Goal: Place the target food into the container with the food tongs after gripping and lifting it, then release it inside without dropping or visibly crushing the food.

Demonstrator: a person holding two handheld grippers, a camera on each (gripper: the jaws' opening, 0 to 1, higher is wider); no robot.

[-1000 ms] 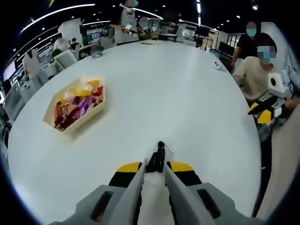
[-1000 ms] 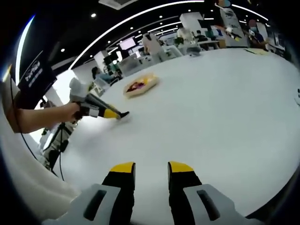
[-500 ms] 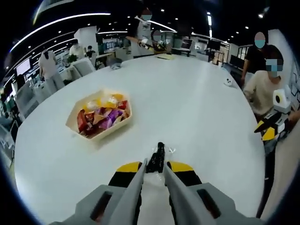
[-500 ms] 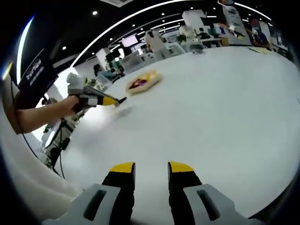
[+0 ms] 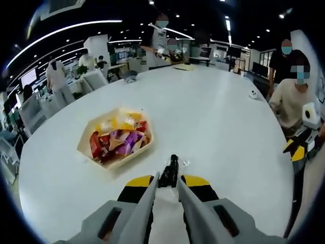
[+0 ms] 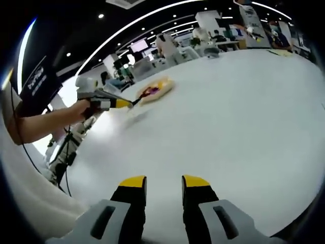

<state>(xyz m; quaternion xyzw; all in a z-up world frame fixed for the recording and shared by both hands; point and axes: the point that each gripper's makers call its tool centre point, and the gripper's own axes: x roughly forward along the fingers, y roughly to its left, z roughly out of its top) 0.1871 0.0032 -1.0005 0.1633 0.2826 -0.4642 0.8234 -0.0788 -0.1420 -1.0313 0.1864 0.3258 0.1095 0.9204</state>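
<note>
Food tongs (image 5: 170,173), black, stay clamped between the left tool's (image 5: 167,179) near-closed jaws, tips hovering over the white table (image 5: 213,117). Since a second ago that tool has swung closer to the hexagonal container (image 5: 116,136) of wrapped snacks (image 5: 119,142), now near the tongs' tips. Right tool (image 6: 164,184) still waits, jaws apart, holding nothing.

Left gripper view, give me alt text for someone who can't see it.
The left gripper, its jaws shut on black food tongs, hangs over a round white table, near a hexagonal tray of wrapped snacks. A seated person is at the table's right edge.
</note>
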